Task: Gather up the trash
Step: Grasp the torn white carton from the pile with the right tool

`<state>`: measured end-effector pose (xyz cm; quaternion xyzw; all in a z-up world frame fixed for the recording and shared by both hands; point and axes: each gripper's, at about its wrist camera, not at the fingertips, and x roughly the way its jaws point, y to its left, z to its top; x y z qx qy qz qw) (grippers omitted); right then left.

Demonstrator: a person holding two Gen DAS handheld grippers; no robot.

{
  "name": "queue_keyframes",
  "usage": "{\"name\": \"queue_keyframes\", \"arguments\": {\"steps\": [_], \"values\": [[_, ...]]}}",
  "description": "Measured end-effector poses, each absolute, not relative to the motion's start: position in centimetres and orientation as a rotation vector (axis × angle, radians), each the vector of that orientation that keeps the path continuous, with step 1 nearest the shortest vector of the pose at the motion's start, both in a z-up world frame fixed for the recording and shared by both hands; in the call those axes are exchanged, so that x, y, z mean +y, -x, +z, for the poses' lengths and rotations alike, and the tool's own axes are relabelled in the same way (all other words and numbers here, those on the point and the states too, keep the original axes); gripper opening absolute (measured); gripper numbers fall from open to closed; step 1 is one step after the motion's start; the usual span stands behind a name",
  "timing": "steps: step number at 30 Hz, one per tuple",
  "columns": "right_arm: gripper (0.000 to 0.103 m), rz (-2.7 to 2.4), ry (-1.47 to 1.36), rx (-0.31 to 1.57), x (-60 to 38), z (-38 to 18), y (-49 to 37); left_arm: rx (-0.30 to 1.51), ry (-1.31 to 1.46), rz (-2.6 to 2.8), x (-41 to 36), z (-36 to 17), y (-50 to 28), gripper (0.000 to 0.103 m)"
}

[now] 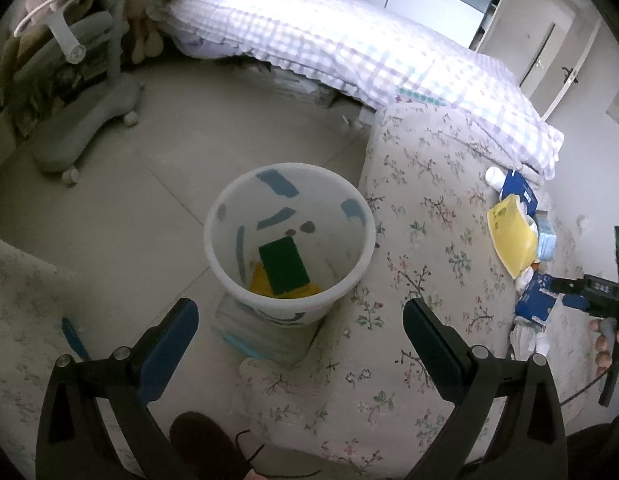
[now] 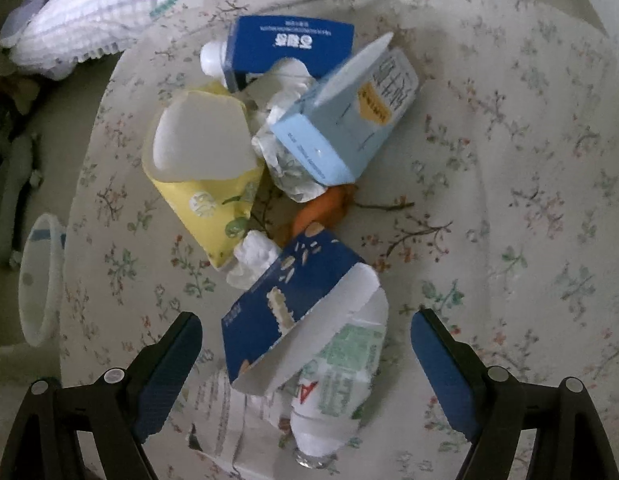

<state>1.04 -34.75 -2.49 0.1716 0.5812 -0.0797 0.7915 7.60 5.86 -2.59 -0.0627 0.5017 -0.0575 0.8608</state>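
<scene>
A white bin (image 1: 289,236) stands on the floor beside the floral bed; a green and yellow sponge (image 1: 283,266) lies inside it. My left gripper (image 1: 299,332) is open and empty, just above the bin's near rim. A trash pile lies on the floral sheet: a dark blue carton (image 2: 293,312), a plastic bottle (image 2: 341,396) under it, a light blue box (image 2: 349,120), a yellow pack (image 2: 205,160), another blue box (image 2: 289,44), crumpled paper (image 2: 285,152) and an orange piece (image 2: 321,210). My right gripper (image 2: 305,344) is open, its jaws on either side of the dark blue carton, not touching it.
The bin's rim (image 2: 41,276) shows at the left edge of the right wrist view. A checked quilt (image 1: 349,40) covers the far bed. A grey wheeled stand (image 1: 85,128) is on the floor at left. The right gripper's body (image 1: 601,288) shows beside the trash pile (image 1: 517,232).
</scene>
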Motion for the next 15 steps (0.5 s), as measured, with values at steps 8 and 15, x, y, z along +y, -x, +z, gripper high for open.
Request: {"name": "queue_keyframes", "arguments": {"steps": [8,15], "values": [[0.073,-0.193,-0.373,1.319,-34.4,-5.5,-3.2,1.066,0.109,-0.105,6.1,-3.1,-7.3,0.103],[0.046,-0.211,-0.325,1.284,-33.0,-4.8,-4.1,1.067,0.113,-0.093,6.6,-3.1,-7.1,0.103]]}}
